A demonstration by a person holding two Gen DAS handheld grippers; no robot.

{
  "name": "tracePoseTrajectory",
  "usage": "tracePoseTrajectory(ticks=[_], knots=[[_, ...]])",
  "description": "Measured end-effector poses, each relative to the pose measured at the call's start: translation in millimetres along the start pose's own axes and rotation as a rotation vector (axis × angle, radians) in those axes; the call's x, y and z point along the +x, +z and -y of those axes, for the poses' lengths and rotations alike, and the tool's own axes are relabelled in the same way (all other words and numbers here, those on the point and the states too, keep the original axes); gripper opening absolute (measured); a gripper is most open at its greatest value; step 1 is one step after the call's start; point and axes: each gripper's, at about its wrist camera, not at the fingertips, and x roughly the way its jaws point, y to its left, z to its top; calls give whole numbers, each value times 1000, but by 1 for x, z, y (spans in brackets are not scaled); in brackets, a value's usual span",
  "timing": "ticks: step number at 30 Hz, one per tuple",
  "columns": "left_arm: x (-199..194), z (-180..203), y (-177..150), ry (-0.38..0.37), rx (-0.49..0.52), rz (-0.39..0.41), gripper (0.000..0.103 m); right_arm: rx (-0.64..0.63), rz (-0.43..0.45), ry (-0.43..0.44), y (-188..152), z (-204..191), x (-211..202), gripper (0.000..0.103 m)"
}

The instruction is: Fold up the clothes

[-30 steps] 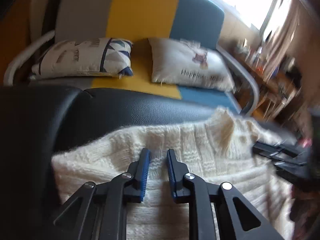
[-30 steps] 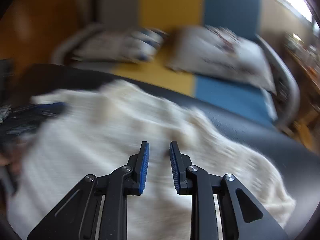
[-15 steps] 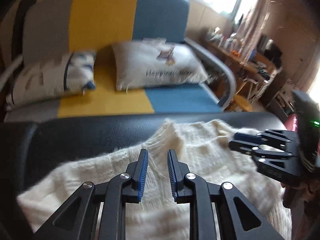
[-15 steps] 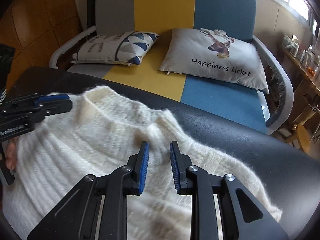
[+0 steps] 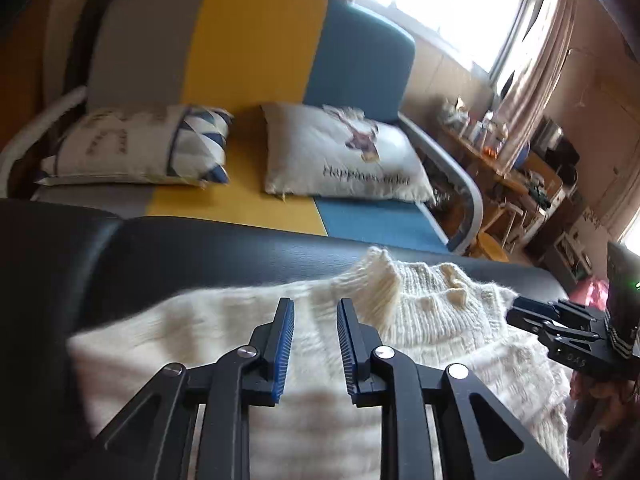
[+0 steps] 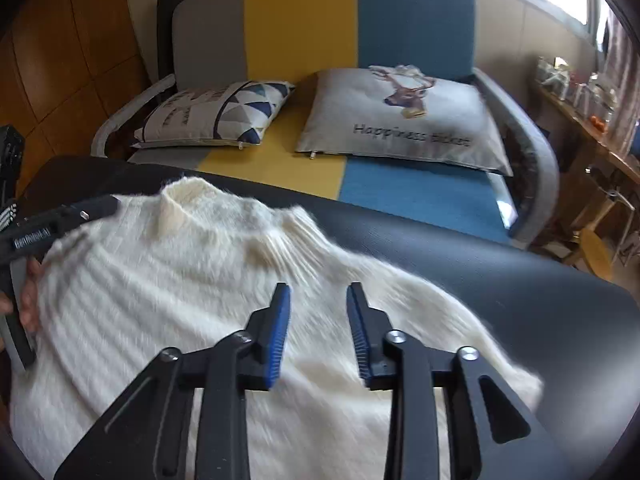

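From the left wrist we see the left gripper (image 5: 314, 338) above a cream knitted sweater (image 5: 420, 320) that lies spread on a black padded counter (image 5: 200, 256). Its blue-padded fingers (image 5: 285, 344) stand a narrow way apart and are opening; nothing is pinched between them, and the knit shows through the gap. The sweater's ribbed collar stands up just beyond the fingertips, toward the counter's far edge. At the right edge the right gripper (image 5: 520, 312) reaches in over the sweater's right side. Behind the counter stands a sofa (image 5: 256, 40) in grey, yellow and blue with two cushions (image 5: 344, 156).

From the right wrist we see the right gripper (image 6: 318, 332) over the sweater (image 6: 180, 280), its fingers (image 6: 278, 336) somewhat apart and opening, with nothing gripped; the knit lies under and between them, and whether they touch it we cannot tell. The collar lies beyond and left of the fingertips, near the counter's (image 6: 520, 280) far edge. The left gripper (image 6: 96, 206) comes in from the left over the sweater, a hand (image 6: 30, 292) behind it.
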Motion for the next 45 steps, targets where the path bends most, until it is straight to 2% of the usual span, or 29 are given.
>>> tracePoseTrajectory(ticks=[2, 3, 6, 7, 12, 15, 18, 20, 23, 27, 33, 36, 40, 43, 45], knots=[[-11, -12, -7, 26, -7, 8, 24, 38, -13, -9, -14, 14, -7, 36], [-10, -16, -10, 64, -1, -6, 24, 56, -34, -17, -21, 20, -5, 37], [0, -30, -18, 96, -23, -68, 23, 106, -63, -46, -36, 36, -1, 37], [-5, -31, -18, 105, -26, -57, 24, 117, -53, -52, -36, 36, -7, 37], [-52, -21, -29, 69, -26, 8, 24, 90, 15, -26, -48, 15, -52, 38], [-75, -13, -53, 59, -5, 28, 25, 56, 14, -38, -70, -3, -66, 47], [-80, -7, -82, 64, -3, -29, 25, 87, -57, -86, -94, -2, -55, 47], [-72, -4, -102, 119, 49, -81, 25, 101, -89, -113, -105, 3, -47, 47], [-92, -2, -108, 84, 15, -51, 25, 166, -50, -98, -104, 5, -68, 47], [-117, 3, -121, 63, 2, -34, 25, 155, 5, -64, -119, -17, -104, 47], [-146, 22, -165, 15, 48, -54, 25, 117, -41, -34, -174, -69, -119, 48], [-153, 32, -190, 31, 122, -73, 26, 93, -65, -33, -202, -89, -124, 48], [-151, 31, -209, 55, 161, -76, 26, 108, -76, -70, -224, -88, -126, 49], [-160, 25, -206, 32, 107, -82, 26, 156, -76, -65, -228, -79, -135, 49], [-177, 16, -205, -4, 67, -56, 26, 184, -51, -43, -230, -79, -147, 49]])
